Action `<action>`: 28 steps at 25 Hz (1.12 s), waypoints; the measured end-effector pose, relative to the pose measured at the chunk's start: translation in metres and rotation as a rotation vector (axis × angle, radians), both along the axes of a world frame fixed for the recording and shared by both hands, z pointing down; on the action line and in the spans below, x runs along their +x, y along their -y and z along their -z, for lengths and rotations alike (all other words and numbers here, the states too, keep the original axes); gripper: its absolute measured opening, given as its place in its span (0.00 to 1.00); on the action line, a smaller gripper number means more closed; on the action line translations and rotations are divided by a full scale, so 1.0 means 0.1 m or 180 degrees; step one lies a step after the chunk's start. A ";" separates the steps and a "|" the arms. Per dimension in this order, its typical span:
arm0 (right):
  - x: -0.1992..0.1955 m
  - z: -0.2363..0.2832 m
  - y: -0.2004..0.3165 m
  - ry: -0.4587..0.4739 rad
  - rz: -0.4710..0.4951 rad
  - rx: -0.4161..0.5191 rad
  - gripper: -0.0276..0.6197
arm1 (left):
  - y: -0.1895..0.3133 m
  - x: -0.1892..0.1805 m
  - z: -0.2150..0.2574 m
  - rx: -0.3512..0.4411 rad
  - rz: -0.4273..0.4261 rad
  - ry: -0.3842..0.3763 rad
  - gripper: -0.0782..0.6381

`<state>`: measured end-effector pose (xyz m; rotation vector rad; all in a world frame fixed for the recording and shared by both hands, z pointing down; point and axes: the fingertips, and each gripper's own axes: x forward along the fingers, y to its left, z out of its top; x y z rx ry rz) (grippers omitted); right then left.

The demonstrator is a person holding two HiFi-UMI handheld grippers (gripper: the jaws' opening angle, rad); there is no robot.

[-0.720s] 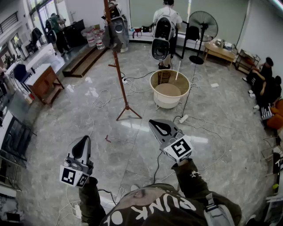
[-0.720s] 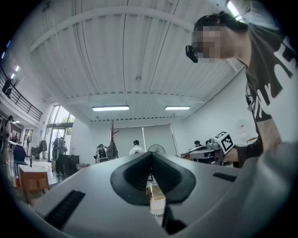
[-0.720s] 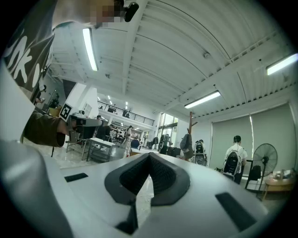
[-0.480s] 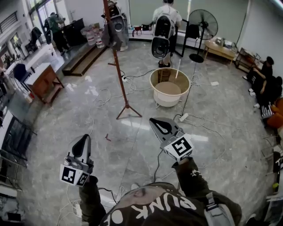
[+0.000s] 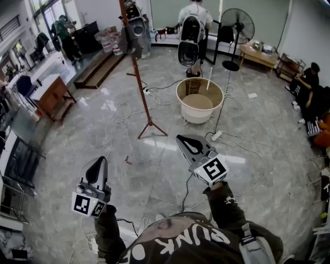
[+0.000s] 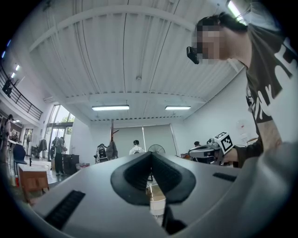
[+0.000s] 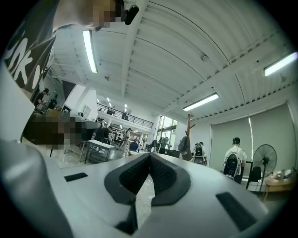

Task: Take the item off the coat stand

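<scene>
Right gripper [image 5: 180,138] shifted; floor [image 5: 154,167] before coat stand [image 5: 141,77] open.

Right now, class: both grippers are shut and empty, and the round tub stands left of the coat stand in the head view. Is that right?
No. The head view shows the round tub right of the coat stand, not left. The rest holds: the left gripper and the right gripper are both shut and empty.

The head view's upper edge cuts off the top of the coat stand [image 5: 143,95] and the head of a person [image 5: 202,11] right of it. The dark item [image 5: 134,36] hanging on the stand is too small to identify.
</scene>
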<state>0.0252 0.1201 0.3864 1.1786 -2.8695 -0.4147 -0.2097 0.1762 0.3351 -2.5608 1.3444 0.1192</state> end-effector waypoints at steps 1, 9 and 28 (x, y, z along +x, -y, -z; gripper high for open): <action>0.00 0.00 0.01 0.0011 0.0031 -0.0025 0.06 | 0.01 0.00 -0.01 -0.0004 0.0001 -0.0005 0.11; 0.00 -0.08 0.09 -0.0163 0.0291 -0.0103 0.92 | 0.05 0.11 -0.03 -0.0030 0.0005 -0.0013 0.11; 0.70 -0.06 0.47 -0.0056 0.0454 -0.0109 0.95 | 0.18 0.84 -0.09 -0.0147 0.0246 0.0120 0.11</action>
